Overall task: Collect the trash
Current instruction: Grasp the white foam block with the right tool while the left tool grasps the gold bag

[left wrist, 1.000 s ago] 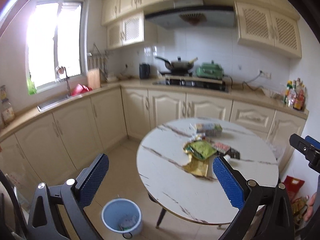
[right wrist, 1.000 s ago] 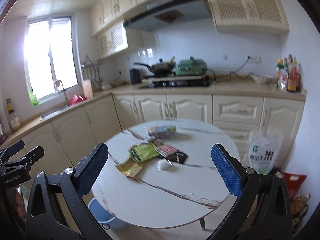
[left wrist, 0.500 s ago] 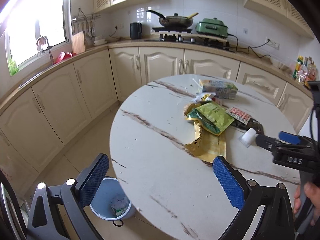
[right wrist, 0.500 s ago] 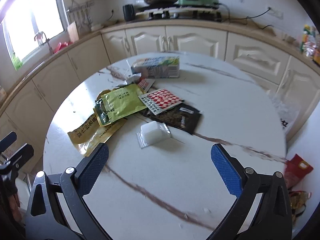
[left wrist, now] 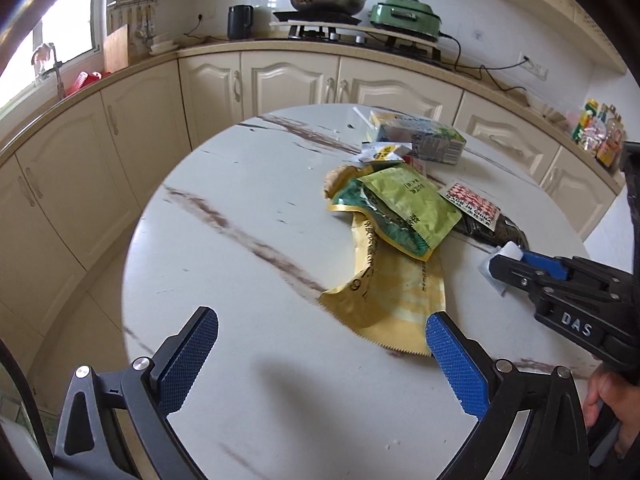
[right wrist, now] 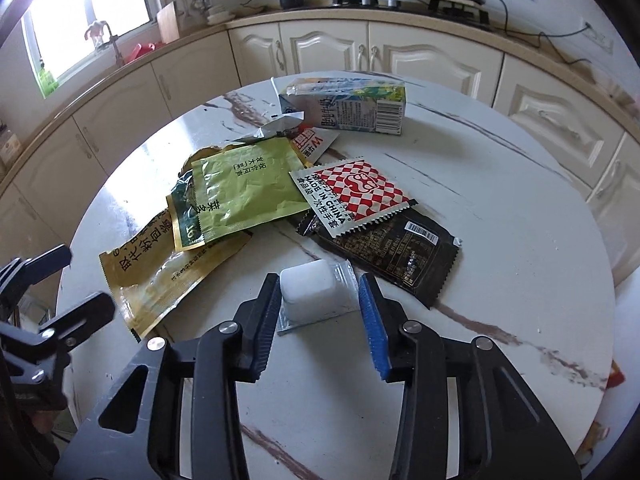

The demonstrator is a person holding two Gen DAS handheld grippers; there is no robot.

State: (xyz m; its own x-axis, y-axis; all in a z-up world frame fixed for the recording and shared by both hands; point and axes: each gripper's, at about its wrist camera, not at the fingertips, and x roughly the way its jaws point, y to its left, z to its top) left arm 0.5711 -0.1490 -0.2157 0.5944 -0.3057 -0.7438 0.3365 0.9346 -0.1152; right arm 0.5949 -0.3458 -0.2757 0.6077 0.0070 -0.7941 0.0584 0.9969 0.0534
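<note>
The right wrist view shows the right hand-held gripper (right wrist: 320, 300) closing, its jaws on either side of a small white packet in clear wrap (right wrist: 312, 294) that lies on the round marble counter (right wrist: 500, 240); the left pad appears to touch the packet, while a narrow gap remains at the right pad. The same view shows print on a black wrapper (right wrist: 400, 256), a red-checked sachet (right wrist: 356, 196) lying over it, a green pouch (right wrist: 244, 188), a gold bag (right wrist: 160, 276) and a carton (right wrist: 352, 108) at the far side. The left wrist view shows the left hand-held gripper (left wrist: 320, 360) with jaws spread wide and nothing between them, above bare counter near the serrated edge of the gold bag. Only this view shows the right tool from the side, with fingers of a hand (left wrist: 608, 404) below it. The near and left parts of the counter are bare; the litter sits center to right. Cabinets (left wrist: 280, 80) ring the counter beyond its rim.
</note>
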